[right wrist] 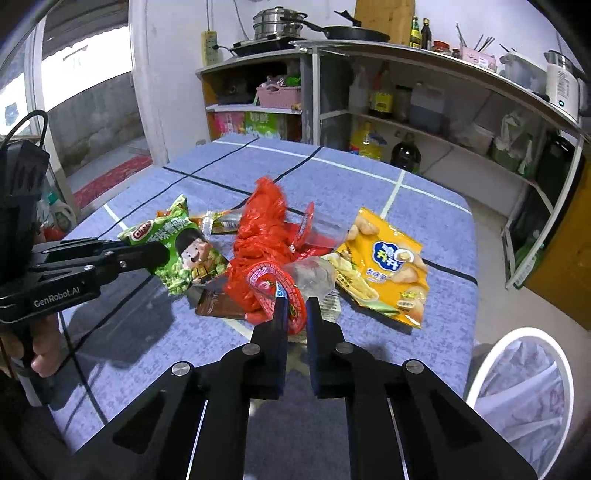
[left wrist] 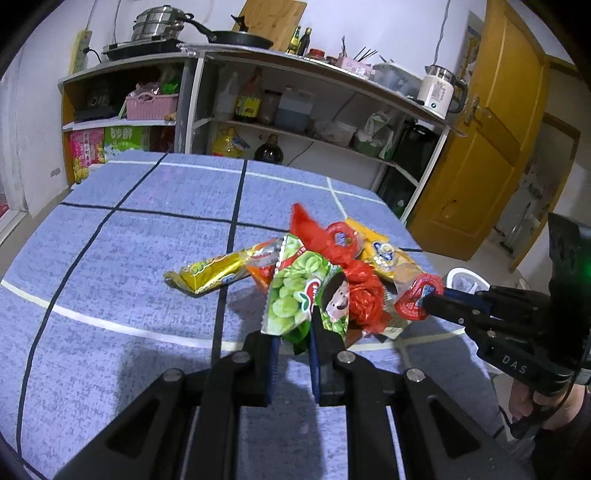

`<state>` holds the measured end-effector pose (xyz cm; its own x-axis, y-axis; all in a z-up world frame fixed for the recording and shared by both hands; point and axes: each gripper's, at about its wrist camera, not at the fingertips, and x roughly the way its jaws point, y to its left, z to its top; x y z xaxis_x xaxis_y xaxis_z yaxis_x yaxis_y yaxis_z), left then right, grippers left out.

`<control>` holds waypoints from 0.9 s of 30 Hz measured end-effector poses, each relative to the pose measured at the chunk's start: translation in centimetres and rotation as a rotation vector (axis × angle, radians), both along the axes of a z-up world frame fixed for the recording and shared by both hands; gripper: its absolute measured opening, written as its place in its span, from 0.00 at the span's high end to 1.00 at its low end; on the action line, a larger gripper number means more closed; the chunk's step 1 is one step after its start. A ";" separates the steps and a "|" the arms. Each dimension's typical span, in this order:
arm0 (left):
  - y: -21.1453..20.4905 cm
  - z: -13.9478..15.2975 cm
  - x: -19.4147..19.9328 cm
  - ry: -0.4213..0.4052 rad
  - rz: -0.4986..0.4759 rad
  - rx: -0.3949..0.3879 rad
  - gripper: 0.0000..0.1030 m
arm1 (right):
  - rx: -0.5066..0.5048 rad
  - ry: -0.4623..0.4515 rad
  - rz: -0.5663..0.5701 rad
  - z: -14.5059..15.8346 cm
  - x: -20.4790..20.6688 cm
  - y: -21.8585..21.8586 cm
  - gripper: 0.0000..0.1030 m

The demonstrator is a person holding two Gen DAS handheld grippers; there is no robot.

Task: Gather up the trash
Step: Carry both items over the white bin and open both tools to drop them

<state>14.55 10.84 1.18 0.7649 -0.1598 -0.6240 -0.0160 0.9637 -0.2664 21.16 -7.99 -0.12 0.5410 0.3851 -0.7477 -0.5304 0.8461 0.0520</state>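
Right wrist view: the right tongs [right wrist: 296, 303] are clamped on the red-rimmed cup lid [right wrist: 275, 291], the left tongs [left wrist: 294, 341] on the green snack bag [left wrist: 304, 295], above the table [left wrist: 129, 229]. Both should be lifted clear without snagging the red plastic bag [right wrist: 260, 229], then carried to the white bin [right wrist: 517, 398].

Shelving: we see a frying pan [left wrist: 242, 38] and steamer pot [left wrist: 157, 24] on top.
Kettle [left wrist: 439, 90]: white, beside what we take for a yellow door [left wrist: 491, 122].

Bright, sharp, soft shadows (fisheye-bent, dark corners)
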 end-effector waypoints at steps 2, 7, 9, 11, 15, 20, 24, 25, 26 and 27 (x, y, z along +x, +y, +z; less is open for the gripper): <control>-0.4 0.4 -0.1 -0.011 -0.008 -0.004 0.86 | 0.006 -0.004 -0.014 0.3 -0.3 -0.8 0.91; -2.1 1.3 0.1 -0.034 -0.050 -0.010 0.86 | 0.014 -0.017 -0.058 1.0 -1.2 -2.9 0.91; -3.0 1.6 0.2 -0.040 -0.070 -0.011 0.86 | 0.014 -0.021 -0.083 1.1 -1.6 -4.2 0.91; -4.1 1.8 0.3 -0.048 -0.091 -0.009 0.86 | 0.016 -0.022 -0.111 1.3 -2.0 -5.7 0.91; -6.8 2.3 0.8 -0.058 -0.151 -0.017 0.86 | 0.015 -0.026 -0.167 1.6 -2.7 -8.6 0.91; -10.5 3.1 1.2 -0.080 -0.234 -0.014 0.86 | 0.027 -0.028 -0.240 1.9 -4.0 -12.7 0.91; -12.2 2.8 1.7 -0.064 -0.262 -0.001 0.86 | 0.042 -0.009 -0.277 1.5 -4.6 -14.7 0.91; -12.3 2.6 1.9 -0.055 -0.266 0.001 0.86 | 0.042 -0.005 -0.279 1.4 -4.7 -15.0 0.91; -12.3 2.2 2.0 -0.038 -0.269 0.004 0.86 | 0.042 -0.004 -0.280 1.4 -4.8 -15.1 0.91; -12.4 1.6 2.2 -0.013 -0.278 0.007 0.86 | 0.043 -0.003 -0.279 1.5 -4.8 -15.2 0.91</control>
